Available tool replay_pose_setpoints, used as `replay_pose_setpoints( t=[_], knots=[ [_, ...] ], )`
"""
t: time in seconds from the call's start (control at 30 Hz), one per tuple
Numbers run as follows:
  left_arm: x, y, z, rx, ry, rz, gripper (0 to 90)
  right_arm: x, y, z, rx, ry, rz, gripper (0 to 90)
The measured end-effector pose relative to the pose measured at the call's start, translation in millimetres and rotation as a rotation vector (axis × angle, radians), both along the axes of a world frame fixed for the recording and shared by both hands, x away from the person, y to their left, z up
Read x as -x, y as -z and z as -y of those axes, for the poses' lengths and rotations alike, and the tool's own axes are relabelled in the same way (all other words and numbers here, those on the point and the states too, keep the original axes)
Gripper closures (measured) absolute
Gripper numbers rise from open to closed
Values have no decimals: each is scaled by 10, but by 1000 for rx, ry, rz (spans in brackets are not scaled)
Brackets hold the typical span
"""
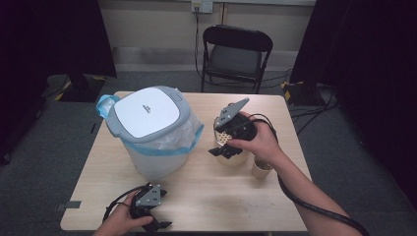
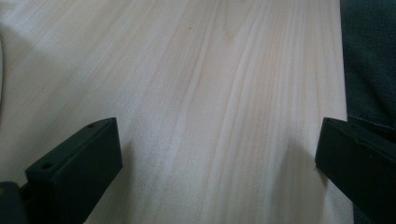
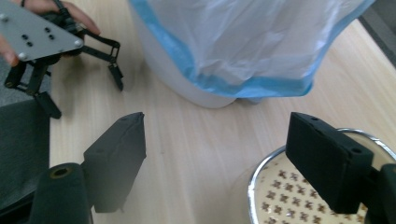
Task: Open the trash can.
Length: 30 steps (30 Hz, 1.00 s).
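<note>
A white bin (image 1: 147, 147) with a grey-rimmed lid (image 1: 147, 112) and a blue-edged plastic liner (image 3: 252, 42) stands on the left half of the wooden table (image 1: 221, 201). My right gripper (image 1: 223, 150) hangs just right of the bin, above a metal-rimmed bowl (image 3: 254, 182) lined with cross-patterned paper. Its jaws (image 3: 222, 158) stand apart with only tabletop between them. The right jaw overlaps the bowl's rim, and I cannot tell whether it touches. My left gripper (image 1: 157, 222) rests at the table's near left edge, open (image 2: 217, 158) over bare wood.
A small paper cup (image 1: 261, 169) stands just right of the bowl (image 1: 236, 158), beside the person's right wrist. A black folding chair (image 1: 236, 54) stands behind the table. The left gripper (image 3: 81, 88) lies off to the bin's side, and dark curtains hang at both sides.
</note>
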<state>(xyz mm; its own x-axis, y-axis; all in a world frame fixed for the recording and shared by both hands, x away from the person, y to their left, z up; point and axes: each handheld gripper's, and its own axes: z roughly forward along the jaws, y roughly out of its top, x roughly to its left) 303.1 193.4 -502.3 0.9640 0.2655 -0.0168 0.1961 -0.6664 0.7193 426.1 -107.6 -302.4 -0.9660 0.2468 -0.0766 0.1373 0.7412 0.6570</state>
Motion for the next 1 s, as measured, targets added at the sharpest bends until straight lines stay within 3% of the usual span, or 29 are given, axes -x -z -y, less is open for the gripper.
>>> replay_pose_setpoints(
  t=[0.47,0.8,0.97,1.0],
  knots=[
    [0,0,0,-1,1,1,0,-333,-122,-18,-7,68,-3,197],
    [-7,-3,3,-2,5,-1,0,-502,-245,-51,-38,103,6,196],
    [-11,-6,7,-9,4,-1,0,-569,-291,-94,-28,109,10,196],
    [-12,-6,8,-9,4,-2,0,-602,-321,-133,-7,112,15,196]
  ],
)
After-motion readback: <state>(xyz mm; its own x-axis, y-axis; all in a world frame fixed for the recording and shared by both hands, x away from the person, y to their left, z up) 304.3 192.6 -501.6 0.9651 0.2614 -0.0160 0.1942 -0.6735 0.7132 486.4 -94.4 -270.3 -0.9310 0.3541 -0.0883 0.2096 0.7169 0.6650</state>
